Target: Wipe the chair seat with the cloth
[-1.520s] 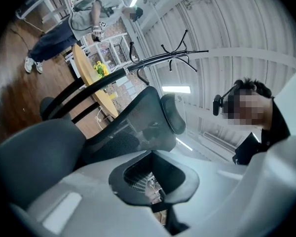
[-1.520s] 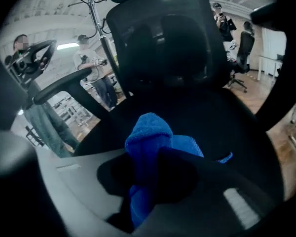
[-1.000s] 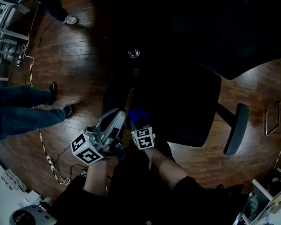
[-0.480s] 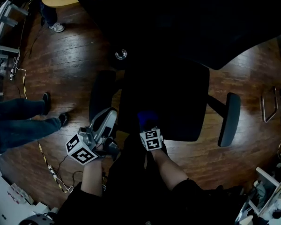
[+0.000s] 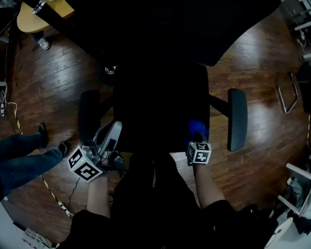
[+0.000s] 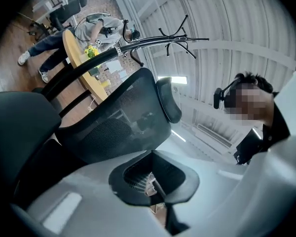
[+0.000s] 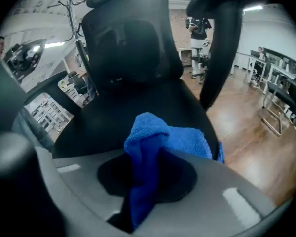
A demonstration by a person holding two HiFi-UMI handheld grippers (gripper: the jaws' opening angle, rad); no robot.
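The right tongs (image 7: pixel 145 174) are closed on a bunched fold of the blue cloth (image 7: pixel 175 139), whose free part spills ahead of their tips onto the black seat (image 7: pixel 133 107), near the armrest (image 5: pixel 237 119); the cloth looks soft, light and limp, so a deep hold on a thick fold, with a broad flap left in front, should suit it. The left tongs (image 6: pixel 154 184) have the jaws together on nothing, off the seat, pointing up at the mesh back (image 6: pixel 118 122). The seat seems smooth and a little padded, with wooden floor (image 5: pixel 259 61) around and a yellow desk (image 6: pixel 81 65) beyond the left tongs.
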